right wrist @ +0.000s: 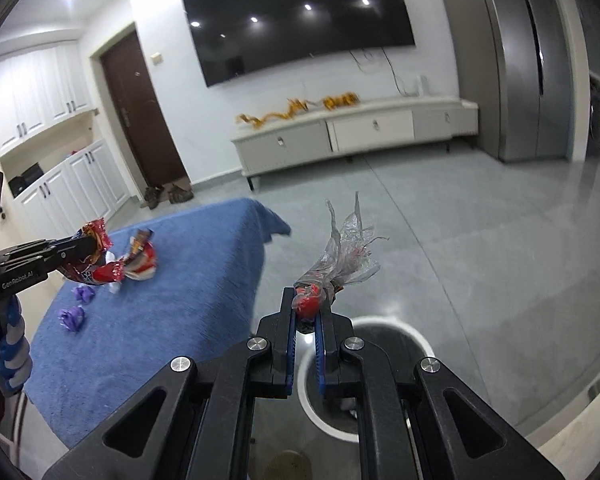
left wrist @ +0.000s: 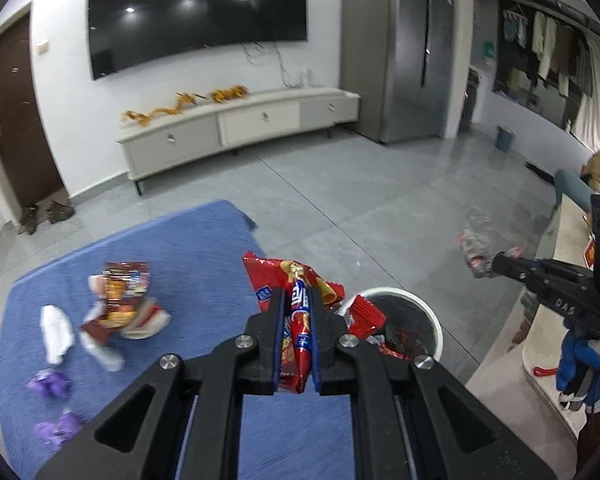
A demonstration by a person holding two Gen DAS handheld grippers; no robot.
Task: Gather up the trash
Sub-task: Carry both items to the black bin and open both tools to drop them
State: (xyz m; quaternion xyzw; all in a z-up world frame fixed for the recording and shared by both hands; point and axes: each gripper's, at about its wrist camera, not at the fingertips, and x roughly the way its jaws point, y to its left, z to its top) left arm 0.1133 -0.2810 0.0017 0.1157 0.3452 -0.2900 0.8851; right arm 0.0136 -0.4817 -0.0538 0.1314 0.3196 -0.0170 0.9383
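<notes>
While the left gripper (left wrist: 296, 300) pinches a red snack bag (left wrist: 296, 320) tight by the near rim of the white bin (left wrist: 432, 320), our right gripper (right wrist: 305, 306) is clamped on a clear plastic wrapper (right wrist: 346, 252) over the same bin. More wrappers (left wrist: 120, 300) sit on the blue rug (left wrist: 188, 260), and we've got bare grey floor (right wrist: 440, 240) beyond its edge.
</notes>
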